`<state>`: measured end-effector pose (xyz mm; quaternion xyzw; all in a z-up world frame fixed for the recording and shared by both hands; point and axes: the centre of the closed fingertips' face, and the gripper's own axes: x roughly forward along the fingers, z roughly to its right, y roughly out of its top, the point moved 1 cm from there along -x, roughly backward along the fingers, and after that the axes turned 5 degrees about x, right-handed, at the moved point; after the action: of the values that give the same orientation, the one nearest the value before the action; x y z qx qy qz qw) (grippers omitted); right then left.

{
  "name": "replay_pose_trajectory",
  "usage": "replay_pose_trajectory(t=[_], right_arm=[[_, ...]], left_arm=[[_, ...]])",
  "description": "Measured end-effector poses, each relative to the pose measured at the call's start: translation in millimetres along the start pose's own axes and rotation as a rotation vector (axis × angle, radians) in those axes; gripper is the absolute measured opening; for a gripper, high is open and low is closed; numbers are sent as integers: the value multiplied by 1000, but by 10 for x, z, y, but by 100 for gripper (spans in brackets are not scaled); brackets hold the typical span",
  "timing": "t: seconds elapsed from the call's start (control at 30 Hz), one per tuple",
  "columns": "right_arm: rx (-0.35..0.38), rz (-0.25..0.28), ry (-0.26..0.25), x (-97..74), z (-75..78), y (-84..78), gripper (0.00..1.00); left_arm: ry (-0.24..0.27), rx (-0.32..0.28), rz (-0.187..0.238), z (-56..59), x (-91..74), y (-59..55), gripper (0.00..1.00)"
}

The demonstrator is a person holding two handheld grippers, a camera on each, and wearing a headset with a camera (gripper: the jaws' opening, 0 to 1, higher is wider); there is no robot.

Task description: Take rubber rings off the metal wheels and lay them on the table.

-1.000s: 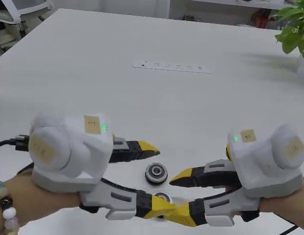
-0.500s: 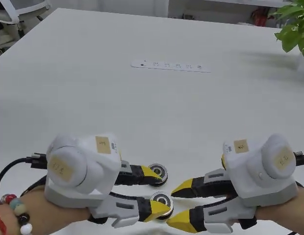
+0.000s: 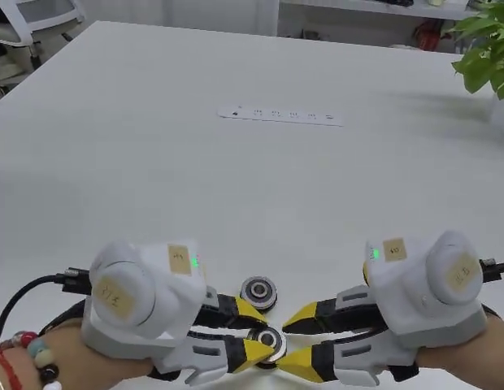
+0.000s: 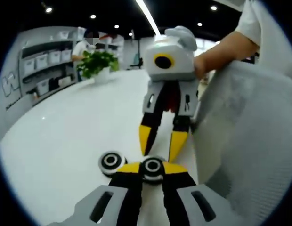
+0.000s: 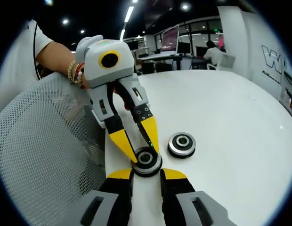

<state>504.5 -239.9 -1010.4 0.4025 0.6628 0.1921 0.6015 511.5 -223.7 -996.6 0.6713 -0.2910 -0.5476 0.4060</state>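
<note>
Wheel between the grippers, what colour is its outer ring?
Black, around a silver wheel; best seen in the right gripper view.

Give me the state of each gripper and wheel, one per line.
left gripper: shut on near wheel.
right gripper: open, tips at near wheel.
near wheel: flat on table, ring on, gripped.
far wheel: flat on table, ring on, free.

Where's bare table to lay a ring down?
Wide bare table between the far wheel and the power strip, and to both sides. Crowded at the near edge: left gripper and right gripper meet at the near wheel.
</note>
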Motion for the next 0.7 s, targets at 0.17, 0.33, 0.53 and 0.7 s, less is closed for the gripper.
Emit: replay_pose_trajectory(t=[0.17,0.33,0.53,0.7], right_arm=[[-24,-11,-8,5,5,-14,19],[-41,-25,-12,7,9,-29,17],[-74,-44,-40,-15,59,-52,3],[-77,-54,-51,-8,65,-55,1]], left_arm=[[-7,-13,-2,18,-13,-9,14],[-5,-12,-1,25,-19,-5,14],[-2,-9,-1,25,-19,-2,14],[-2,0,-2,26,-20,-5,14]])
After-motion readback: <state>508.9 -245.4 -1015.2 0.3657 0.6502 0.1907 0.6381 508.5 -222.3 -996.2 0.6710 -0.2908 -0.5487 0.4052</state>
